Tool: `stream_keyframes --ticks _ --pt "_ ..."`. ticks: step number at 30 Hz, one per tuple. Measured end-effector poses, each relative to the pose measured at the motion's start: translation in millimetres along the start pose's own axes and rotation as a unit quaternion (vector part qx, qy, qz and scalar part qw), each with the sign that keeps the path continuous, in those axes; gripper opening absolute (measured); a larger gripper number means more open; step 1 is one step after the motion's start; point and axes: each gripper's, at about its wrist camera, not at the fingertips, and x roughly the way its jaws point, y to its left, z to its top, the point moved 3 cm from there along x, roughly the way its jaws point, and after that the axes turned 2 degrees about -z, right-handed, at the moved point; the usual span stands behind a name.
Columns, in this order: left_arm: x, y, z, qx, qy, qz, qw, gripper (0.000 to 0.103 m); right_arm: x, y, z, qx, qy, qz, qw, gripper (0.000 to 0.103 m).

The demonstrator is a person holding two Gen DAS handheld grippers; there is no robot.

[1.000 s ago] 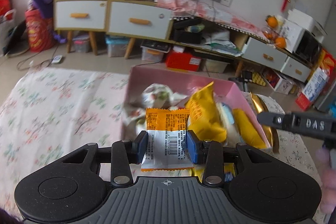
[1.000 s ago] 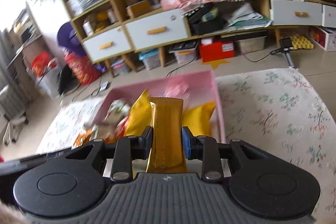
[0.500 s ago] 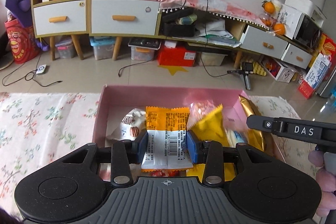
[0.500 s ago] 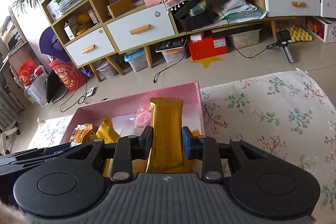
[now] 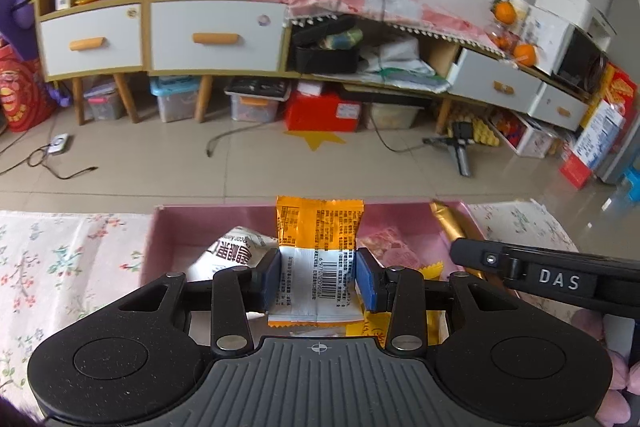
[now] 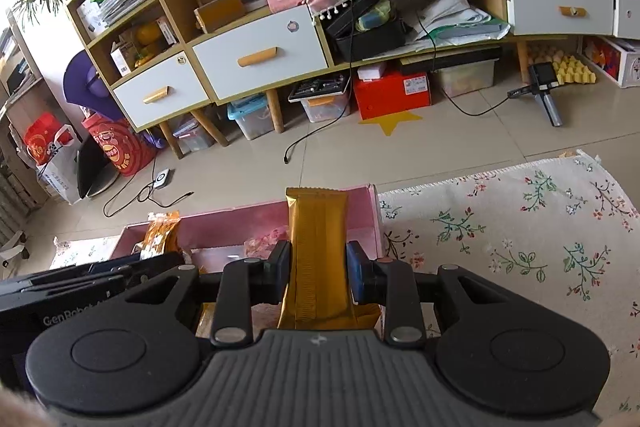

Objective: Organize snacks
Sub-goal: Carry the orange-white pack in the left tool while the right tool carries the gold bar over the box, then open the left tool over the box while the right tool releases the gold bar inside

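Both grippers have travelled across the pink box (image 5: pixel 160 247) since the earlier frames, each with its packet kept between the pads; the box's far wall now sits close ahead in both views.

Left side: the left gripper (image 5: pixel 316 277) is closed to a narrow gap on an orange-and-white snack packet (image 5: pixel 318 239), pads pressing its two side edges, packet upright over the box interior. A white printed packet (image 5: pixel 236 255) lies in the box near its left wall, and a pink-patterned packet (image 5: pixel 388 247) lies toward the right wall.

Right side: the right gripper (image 6: pixel 318 269) is closed on a gold bar wrapper (image 6: pixel 318 231), held lengthwise and upright near the box's right wall (image 6: pixel 376 223). The box rests on a flowered cloth (image 6: pixel 520 227).

Progress, as a judgement: several snacks are already inside the box; the two held packets are over it but not yet released. Remaining steps appear to be lowering and releasing both. Whether loose snacks remain outside the box cannot be determined.
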Motion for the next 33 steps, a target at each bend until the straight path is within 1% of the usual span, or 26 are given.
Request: stream_keyframes --ticks 1,2,3,4,5,6,8,11,15,17,18,20,22,24,28,30,33 --pt "0.9 -1.2 0.8 0.003 0.002 0.0 1.0 0.04 -0.6 -0.2 -1.0 0.001 0.001 0.0 1.0 0.028" --pt "1.4 -2.5 0.5 0.005 0.004 0.002 1.0 0.042 -0.9 -0.8 -0.2 0.003 0.002 0.001 1.0 0.032" --pt "1.1 -3.3 0.1 0.007 0.002 0.004 1.0 0.046 -1.1 -1.0 1.4 0.008 0.002 0.001 1.0 0.034" --pt "0.1 -4.6 -0.4 0.008 -0.001 0.005 1.0 0.054 -1.6 -1.3 2.5 0.011 0.001 0.002 1.0 0.035" --pt "-1.1 -4.9 -1.3 0.007 -0.004 0.005 1.0 0.058 -2.8 -1.9 3.0 0.014 0.0 0.004 1.0 0.037" --pt "-2.6 -4.9 -2.3 0.003 -0.007 0.006 0.9999 0.065 -4.2 -2.2 3.9 0.017 -0.002 0.005 1.0 0.041" --pt "-5.7 -4.7 -3.7 -0.003 -0.011 0.005 0.9999 0.067 -7.0 -2.6 5.0 0.019 -0.004 0.003 1.0 0.045" --pt "-11.1 -4.2 -5.9 -0.009 -0.01 0.006 0.9999 0.073 -12.0 -2.8 5.0 0.017 -0.004 0.005 1.0 0.052" --pt "-24.2 -6.8 -8.7 -0.005 -0.015 0.008 0.9998 0.08 -21.2 -1.3 3.2 0.003 -0.008 0.003 1.0 0.063" --pt "-32.7 -8.7 -10.5 -0.002 -0.02 0.011 0.9997 0.083 -26.0 -0.2 1.9 -0.001 -0.008 0.002 1.0 0.065" --pt "-36.7 -9.9 -11.9 -0.001 -0.019 0.009 0.9998 0.087 -28.0 0.1 1.4 -0.002 -0.008 0.002 1.0 0.068" --pt "-45.2 -12.9 -15.4 0.003 -0.02 0.011 0.9997 0.088 -33.5 1.7 0.0 -0.005 -0.008 0.004 1.0 0.073" --pt "-54.3 -16.0 -20.4 0.013 -0.019 0.013 0.9996 0.09 -39.8 3.7 -2.3 -0.009 -0.008 0.001 1.0 0.076" --pt "-64.0 -18.4 -26.1 0.02 -0.017 0.018 0.9995 0.093 -47.2 5.7 -5.4 -0.012 -0.009 0.002 1.0 0.081" --pt "-84.5 -20.5 -39.1 0.023 -0.017 0.021 0.9994 0.096 -62.0 9.4 -12.1 -0.019 -0.008 0.002 1.0 0.088" --pt "-92.9 -21.3 -46.7 0.024 -0.015 0.027 0.9992 0.097 -69.3 9.6 -16.4 -0.026 -0.009 0.0 1.0 0.091" --pt "-104.4 -22.3 -58.9 0.023 -0.006 0.04 0.9989 0.097 -78.4 9.6 -24.0 -0.03 -0.008 -0.006 1.0 0.094"
